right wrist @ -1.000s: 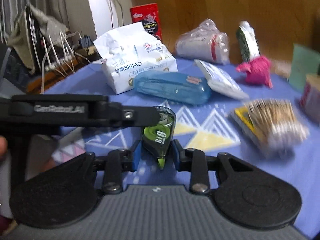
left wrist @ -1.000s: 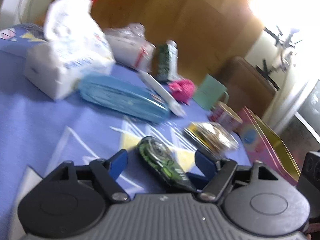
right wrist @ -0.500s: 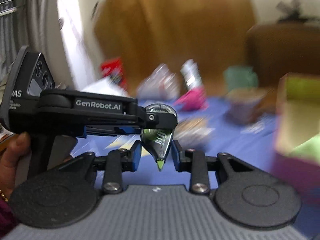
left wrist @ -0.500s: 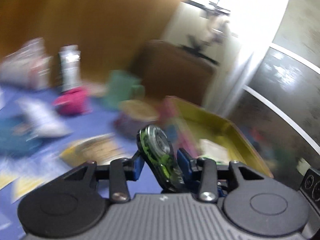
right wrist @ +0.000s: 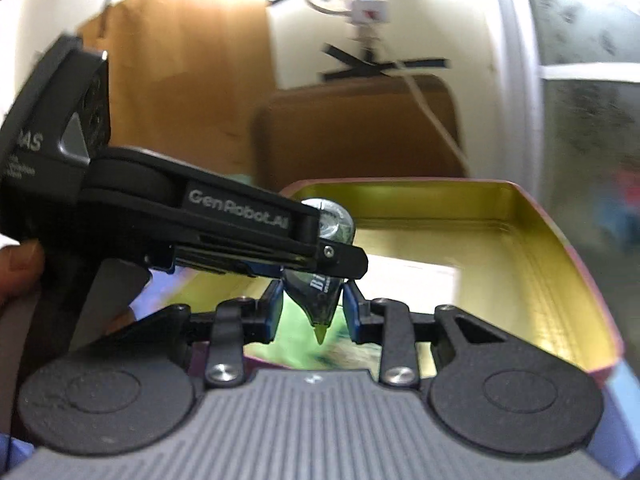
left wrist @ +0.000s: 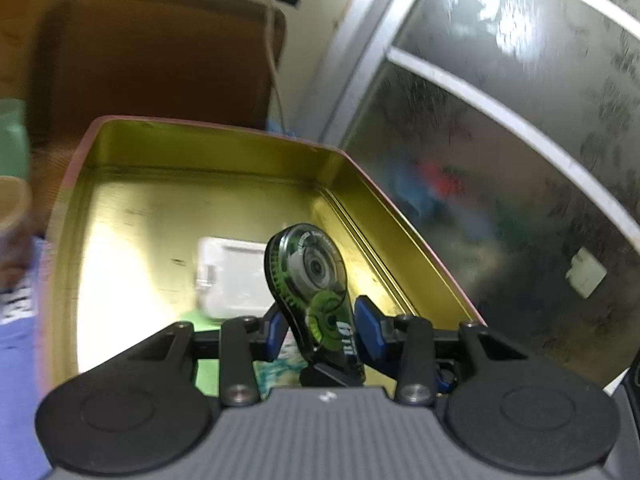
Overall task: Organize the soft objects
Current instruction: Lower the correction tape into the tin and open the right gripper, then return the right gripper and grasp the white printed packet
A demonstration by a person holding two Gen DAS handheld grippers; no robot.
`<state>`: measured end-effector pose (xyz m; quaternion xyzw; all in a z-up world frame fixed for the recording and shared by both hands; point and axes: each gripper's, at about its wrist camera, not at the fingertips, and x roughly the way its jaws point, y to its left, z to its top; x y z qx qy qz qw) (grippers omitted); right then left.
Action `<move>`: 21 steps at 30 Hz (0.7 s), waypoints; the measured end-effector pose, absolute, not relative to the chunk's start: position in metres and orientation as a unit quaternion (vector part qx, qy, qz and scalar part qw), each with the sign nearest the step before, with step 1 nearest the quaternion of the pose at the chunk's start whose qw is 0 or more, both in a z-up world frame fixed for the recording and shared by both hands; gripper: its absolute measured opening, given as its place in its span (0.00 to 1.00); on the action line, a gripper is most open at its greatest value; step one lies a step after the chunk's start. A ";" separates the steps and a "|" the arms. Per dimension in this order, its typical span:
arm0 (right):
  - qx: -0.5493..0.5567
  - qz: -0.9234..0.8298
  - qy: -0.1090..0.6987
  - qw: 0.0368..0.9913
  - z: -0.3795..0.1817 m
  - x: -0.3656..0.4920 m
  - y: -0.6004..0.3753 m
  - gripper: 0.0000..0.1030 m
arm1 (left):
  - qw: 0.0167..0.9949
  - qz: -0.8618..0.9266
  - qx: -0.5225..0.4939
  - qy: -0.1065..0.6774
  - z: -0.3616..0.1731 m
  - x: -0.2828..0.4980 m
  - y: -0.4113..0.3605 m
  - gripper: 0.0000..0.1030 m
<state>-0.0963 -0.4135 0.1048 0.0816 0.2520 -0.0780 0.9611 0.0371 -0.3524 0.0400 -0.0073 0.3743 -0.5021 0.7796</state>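
Observation:
A green and black correction tape dispenser (left wrist: 316, 292) is held over an open tin box with a gold inside (left wrist: 132, 200). My left gripper (left wrist: 320, 330) is shut on the dispenser. My right gripper (right wrist: 312, 314) is also shut on the dispenser (right wrist: 320, 296), from another side, with its green tip pointing down. The left gripper's body crosses the right wrist view (right wrist: 240, 228). A white rectangular object (left wrist: 232, 276) and something green lie on the tin's floor.
The tin (right wrist: 560, 264) stands on a blue cloth (left wrist: 16, 340) near a frosted glass door (left wrist: 520, 160). A brown chair back (left wrist: 160, 60) is behind it. A green cup (left wrist: 12, 128) and a round container (left wrist: 12, 216) are at the left edge.
Both grippers have carried the dispenser from above the blue cloth rightward to over the open tin. The left gripper closed on it about a second ago.

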 end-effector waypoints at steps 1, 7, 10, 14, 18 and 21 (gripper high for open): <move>0.079 -0.088 0.260 0.958 0.101 -0.097 -0.420 0.34 | 0.777 -0.502 -0.003 0.379 0.038 0.036 -0.358 0.35; 0.073 -0.130 0.283 0.948 0.089 -0.098 -0.442 0.35 | 0.780 -0.484 0.017 0.396 0.030 0.032 -0.391 0.47; 0.042 -0.177 0.273 0.945 0.087 -0.099 -0.449 0.40 | 0.781 -0.483 0.016 0.395 0.033 0.033 -0.387 0.50; 0.054 -0.202 0.260 0.943 0.086 -0.105 -0.458 0.40 | 0.788 -0.488 0.006 0.375 0.044 0.029 -0.370 0.50; 0.065 -0.197 0.218 0.954 0.097 -0.119 -0.445 0.40 | 0.805 -0.494 -0.013 0.328 0.065 0.024 -0.322 0.50; 0.062 -0.175 0.193 0.963 0.110 -0.111 -0.427 0.40 | 0.824 -0.482 -0.027 0.296 0.073 0.026 -0.273 0.53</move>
